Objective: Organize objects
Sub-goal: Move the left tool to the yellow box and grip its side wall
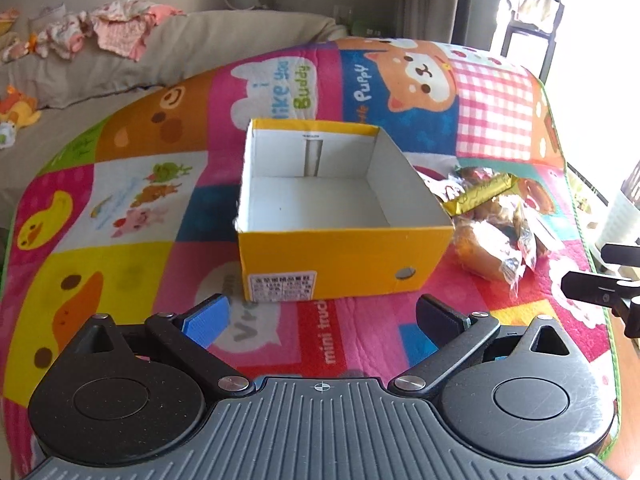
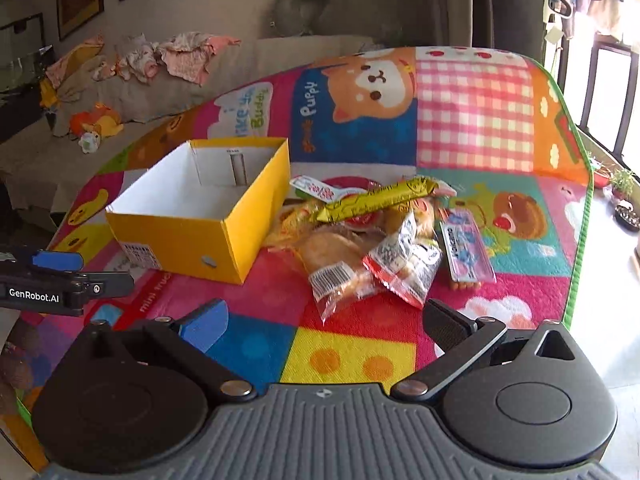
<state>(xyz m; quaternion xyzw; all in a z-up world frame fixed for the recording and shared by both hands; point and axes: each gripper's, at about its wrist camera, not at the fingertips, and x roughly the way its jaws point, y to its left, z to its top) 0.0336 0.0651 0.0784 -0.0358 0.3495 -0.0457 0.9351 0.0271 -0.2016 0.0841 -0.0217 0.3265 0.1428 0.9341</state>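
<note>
An empty yellow box with a white inside stands open-topped on the colourful mat. Right of it lies a heap of wrapped snacks: a long yellow bar, clear bread bags and a flat blue-pink packet. My left gripper is open, just short of the box's near wall, nothing between its fingers. My right gripper is open too, just short of the snack heap. Each gripper's tips show at the other view's edge.
The mat covers a table whose right edge has a green border. Behind stands a grey sofa with clothes and soft toys. Small potted plants sit by the bright window at right.
</note>
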